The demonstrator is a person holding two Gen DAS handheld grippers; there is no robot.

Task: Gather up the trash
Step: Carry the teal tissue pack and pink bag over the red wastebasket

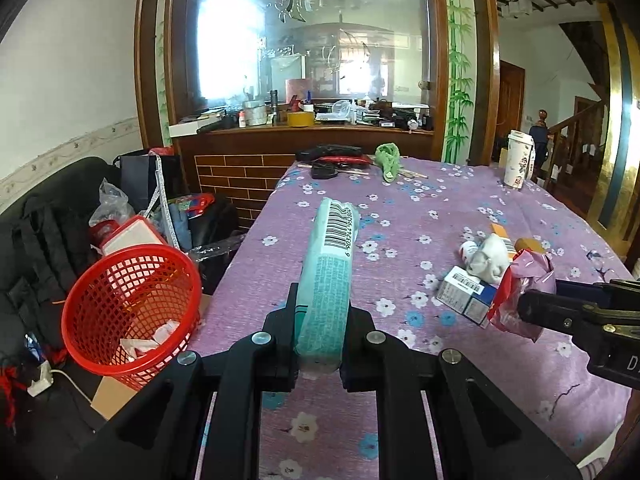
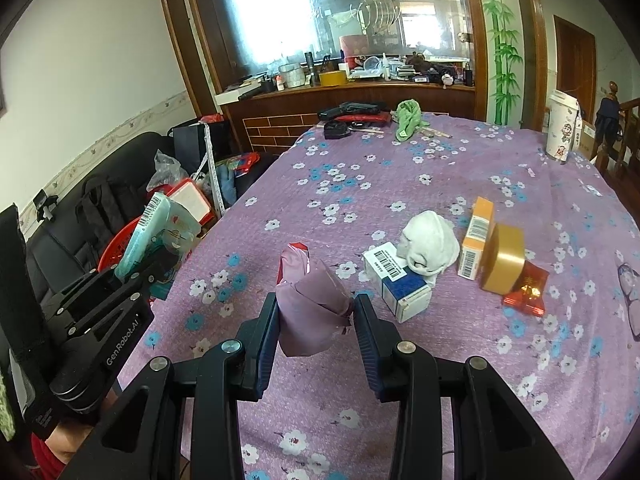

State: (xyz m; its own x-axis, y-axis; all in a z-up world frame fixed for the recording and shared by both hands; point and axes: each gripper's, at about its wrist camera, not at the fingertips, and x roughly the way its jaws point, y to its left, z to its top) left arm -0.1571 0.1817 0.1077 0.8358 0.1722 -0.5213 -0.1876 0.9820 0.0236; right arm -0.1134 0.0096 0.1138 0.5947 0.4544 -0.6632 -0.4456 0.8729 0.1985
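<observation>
Red basket (image 1: 132, 312) (beside table), white-blue box (image 2: 398, 280), crumpled tissue (image 2: 430, 242)

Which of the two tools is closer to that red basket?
Left. The left tool, gripping a teal packet, sits just beside the red basket; the right tool holds a pink wrapper farther over the table.

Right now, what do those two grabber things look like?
Both are black, angular frames with round silver bolts at the joints. The left tongs end in two flat black fingers. The right tongs have ribbed, dark bluish pads on the inner faces. In the right wrist view the left one's body carries white lettering, "GenRobot.AI". No cables or sleeves are clearly visible.
</observation>
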